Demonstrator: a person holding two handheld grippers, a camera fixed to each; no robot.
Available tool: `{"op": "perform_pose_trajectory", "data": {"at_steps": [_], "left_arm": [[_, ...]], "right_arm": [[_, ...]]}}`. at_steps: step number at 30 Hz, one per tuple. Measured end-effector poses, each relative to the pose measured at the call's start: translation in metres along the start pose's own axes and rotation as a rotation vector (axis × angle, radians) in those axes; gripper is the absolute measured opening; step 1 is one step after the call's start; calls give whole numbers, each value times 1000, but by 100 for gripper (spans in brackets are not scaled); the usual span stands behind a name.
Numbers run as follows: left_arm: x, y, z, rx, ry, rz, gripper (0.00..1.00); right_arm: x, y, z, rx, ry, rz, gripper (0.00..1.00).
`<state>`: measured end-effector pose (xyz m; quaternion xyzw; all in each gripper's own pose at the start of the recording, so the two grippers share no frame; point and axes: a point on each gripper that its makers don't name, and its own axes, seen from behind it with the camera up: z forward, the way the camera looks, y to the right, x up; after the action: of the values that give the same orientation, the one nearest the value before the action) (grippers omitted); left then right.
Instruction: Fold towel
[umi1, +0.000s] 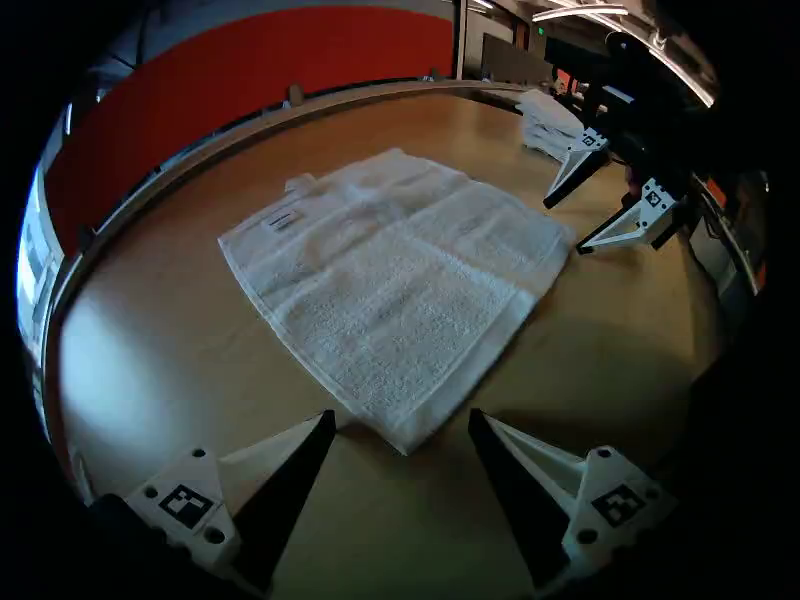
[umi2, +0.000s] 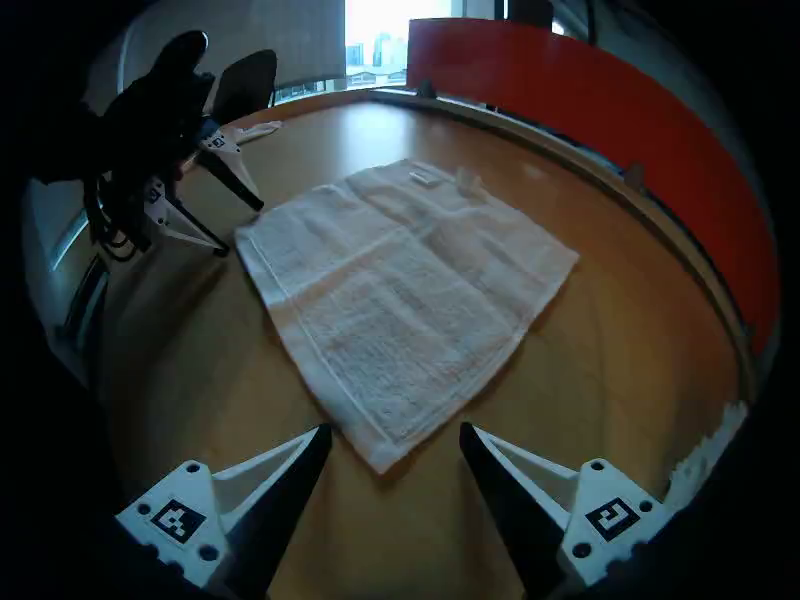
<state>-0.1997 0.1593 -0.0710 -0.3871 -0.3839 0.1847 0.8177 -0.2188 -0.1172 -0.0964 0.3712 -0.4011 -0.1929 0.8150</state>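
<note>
A white towel (umi1: 400, 280) lies flat on the round wooden table (umi1: 150, 340), folded to a rough square, with a small label near its far edge. My left gripper (umi1: 400, 420) is open, low over the table, and the towel's near corner lies between its fingertips. Across the towel, my right gripper (umi1: 564, 227) hovers at the opposite corner. In the right gripper view the towel (umi2: 400, 290) points a corner between the open fingers of my right gripper (umi2: 395, 432). There the left gripper (umi2: 243, 230) stands open at the far left corner, held by a dark-sleeved hand.
A stack of white towels (umi1: 550, 125) sits on the table behind the right gripper. A red panel (umi1: 250, 90) runs behind the table's raised rim (umi2: 640, 190). A dark chair (umi2: 245, 80) stands by a bright window (umi2: 385, 40). Bare tabletop (umi2: 620, 340) surrounds the towel.
</note>
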Motion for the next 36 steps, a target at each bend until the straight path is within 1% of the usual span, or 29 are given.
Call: {"op": "perform_pose_trajectory", "data": {"at_steps": [8,13,17,19,21,23,29,32,36], "left_arm": [[-1,1,2,6,-3,1,99],[-1,1,2,11,-7,-2,99],[-1,1,3,19,-12,-12,95],[0,0,3,22,-15,-15,92],[0,0,4,25,-18,-18,85],[0,-1,4,27,-22,-22,78],[0,-1,3,32,-37,-30,57],[0,0,2,33,-47,-33,53],[1,0,2,36,-56,-37,48]], "right_arm": [[-3,-2,2,13,2,12,93],[-3,-2,3,16,7,8,83],[-3,-4,2,19,9,6,75],[-4,-5,1,19,10,6,70],[-4,-5,0,20,12,6,66],[-4,-6,0,22,12,5,63],[-3,-6,1,26,12,4,45],[-3,-6,1,26,12,4,35],[-2,-5,2,23,12,8,28]]}}
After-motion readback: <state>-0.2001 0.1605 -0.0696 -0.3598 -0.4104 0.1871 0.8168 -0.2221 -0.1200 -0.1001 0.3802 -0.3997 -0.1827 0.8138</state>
